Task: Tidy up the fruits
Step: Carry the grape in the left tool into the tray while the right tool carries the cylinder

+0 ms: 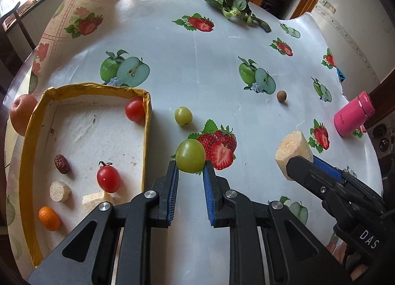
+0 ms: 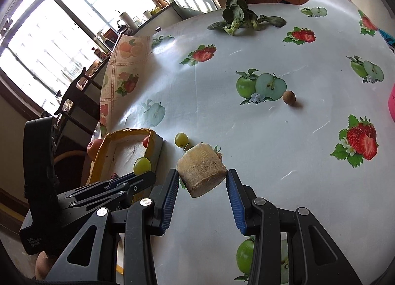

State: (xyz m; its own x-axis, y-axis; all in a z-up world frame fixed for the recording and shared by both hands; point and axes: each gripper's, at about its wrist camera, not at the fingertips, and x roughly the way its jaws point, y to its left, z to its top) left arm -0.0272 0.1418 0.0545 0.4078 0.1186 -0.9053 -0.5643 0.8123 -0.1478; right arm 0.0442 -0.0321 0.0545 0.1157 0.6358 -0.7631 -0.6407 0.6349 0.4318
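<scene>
My left gripper [image 1: 190,169] is shut on a green grape [image 1: 190,156], held just right of the yellow-rimmed tray [image 1: 147,121]. The tray holds two cherry tomatoes [image 1: 108,179], a dark date [image 1: 61,164], a pale cut chunk [image 1: 60,191], a small orange fruit [image 1: 49,218] and a pale slice. A second green grape [image 1: 183,116] lies on the table beyond. My right gripper [image 2: 202,178] is shut on a pale sugarcane chunk [image 2: 201,170], above the table; it also shows in the left wrist view [image 1: 293,154]. A small brown round fruit [image 1: 281,96] lies farther right.
An apple [image 1: 21,117] sits left of the tray outside it. A leafy green vegetable [image 1: 234,4] lies at the far side. A pink flask [image 1: 353,117] lies at the right edge of the table. The fruit-print tablecloth [image 1: 197,67] covers the round table.
</scene>
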